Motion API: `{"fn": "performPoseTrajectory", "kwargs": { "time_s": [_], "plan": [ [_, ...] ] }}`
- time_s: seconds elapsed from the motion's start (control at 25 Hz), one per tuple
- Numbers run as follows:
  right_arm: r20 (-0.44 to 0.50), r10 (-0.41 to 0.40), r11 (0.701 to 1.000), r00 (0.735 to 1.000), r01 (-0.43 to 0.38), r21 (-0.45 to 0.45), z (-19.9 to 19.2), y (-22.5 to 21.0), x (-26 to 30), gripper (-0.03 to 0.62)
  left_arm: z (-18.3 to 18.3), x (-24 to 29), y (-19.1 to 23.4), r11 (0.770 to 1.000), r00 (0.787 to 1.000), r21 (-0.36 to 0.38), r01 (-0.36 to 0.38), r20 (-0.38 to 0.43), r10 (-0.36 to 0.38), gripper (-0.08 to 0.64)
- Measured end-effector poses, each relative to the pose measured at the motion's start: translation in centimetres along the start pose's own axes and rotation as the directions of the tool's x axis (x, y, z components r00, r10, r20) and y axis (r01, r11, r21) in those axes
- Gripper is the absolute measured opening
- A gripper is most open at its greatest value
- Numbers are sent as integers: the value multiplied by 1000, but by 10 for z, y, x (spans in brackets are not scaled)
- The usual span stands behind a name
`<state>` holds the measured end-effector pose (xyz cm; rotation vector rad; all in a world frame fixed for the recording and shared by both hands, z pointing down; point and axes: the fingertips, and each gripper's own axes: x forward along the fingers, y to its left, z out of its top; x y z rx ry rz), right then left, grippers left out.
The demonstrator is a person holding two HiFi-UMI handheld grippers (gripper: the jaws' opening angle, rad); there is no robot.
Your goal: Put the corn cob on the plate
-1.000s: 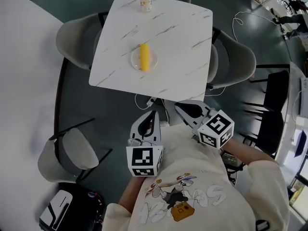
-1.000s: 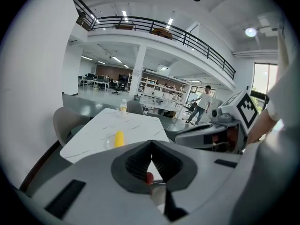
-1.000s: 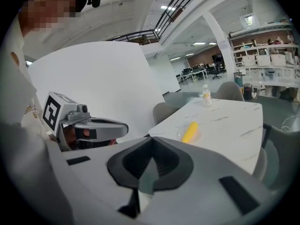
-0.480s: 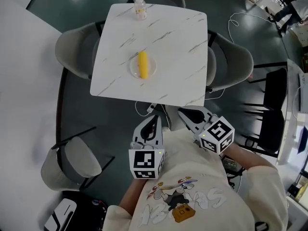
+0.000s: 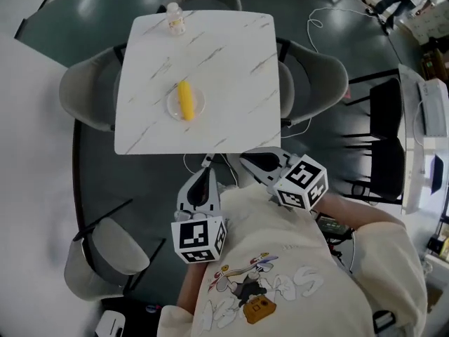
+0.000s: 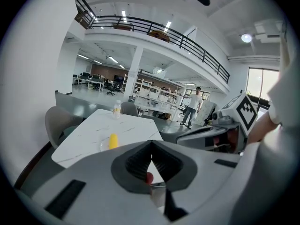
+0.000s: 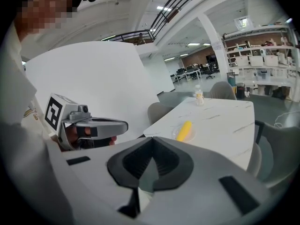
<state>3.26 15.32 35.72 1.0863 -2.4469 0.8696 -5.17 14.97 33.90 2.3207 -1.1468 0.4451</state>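
Short of the table's [image 5: 231,83] near edge, left gripper [image 5: 208,174] and right gripper [image 5: 251,161] are both closed on nothing, the corn cob [image 5: 185,100] lies on the plate [image 5: 171,108] toward that edge, and a bottle [image 5: 175,18] stands by the far left corner.

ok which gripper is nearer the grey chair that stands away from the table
Left. The left gripper is just right of that grey chair in the head view; the right gripper is further right again.
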Motion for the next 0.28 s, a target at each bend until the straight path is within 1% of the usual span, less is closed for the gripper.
{"fn": "performPoseTrajectory", "kwargs": {
  "time_s": [0.12,0.28],
  "plan": [
    [-6,40,999,999,-40,23,7,1,10,3,8,-2,8,999,999,-7,-36,36,36,9],
    [13,65,998,998,-65,12,12,-1,8,3,10,6,4,999,997,4,-40,62,40,9]
  ]
}}
